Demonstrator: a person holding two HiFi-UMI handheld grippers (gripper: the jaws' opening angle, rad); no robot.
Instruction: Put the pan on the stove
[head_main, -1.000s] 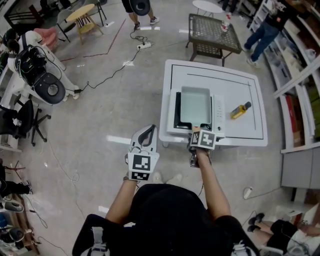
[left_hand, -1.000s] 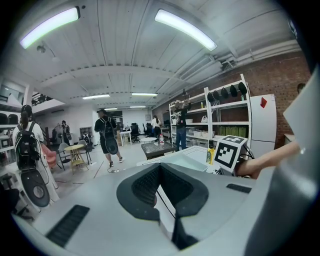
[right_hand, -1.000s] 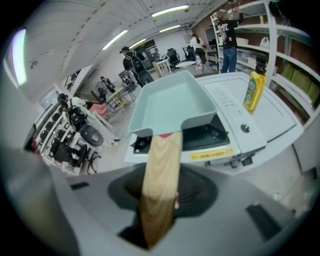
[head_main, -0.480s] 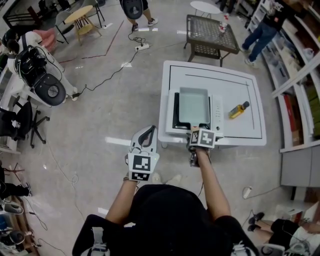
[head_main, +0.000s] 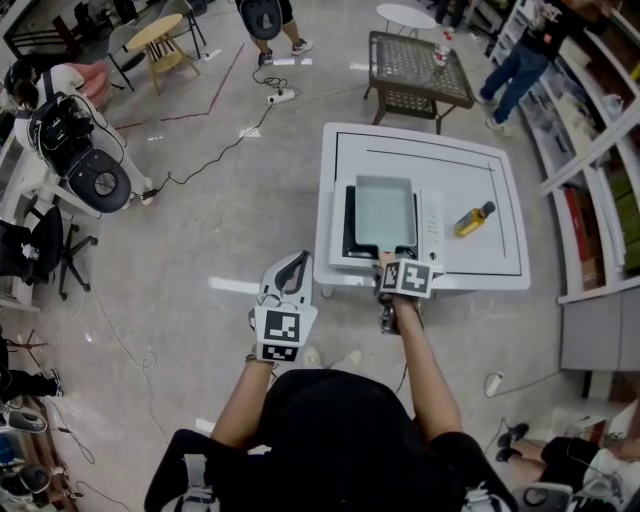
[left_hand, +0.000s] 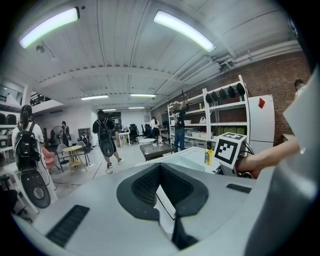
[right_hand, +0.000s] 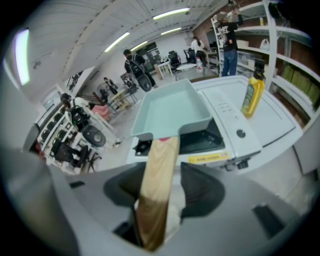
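On the stove (head_main: 431, 222), rectangular pale-green pan (head_main: 385, 208), light wooden handle (right_hand: 159, 170)

We see a grey floor (head_main: 200, 230), a wicker table (head_main: 415, 60) far ahead, shelves (head_main: 600, 160) along the right, a round table (head_main: 160, 28) far left, a floor cable (head_main: 215, 145), and strip lights (left_hand: 184, 31) overhead.

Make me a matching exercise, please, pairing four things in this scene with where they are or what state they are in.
1. pan
2. yellow bottle
3. left gripper
4. right gripper

A. on the table, right of the stove
B. open, wooden handle between its jaws
C. on the stove
D. empty, over the floor left of the table

Pairs: 1-C, 2-A, 3-D, 4-B. The right gripper's jaws have just been opening.
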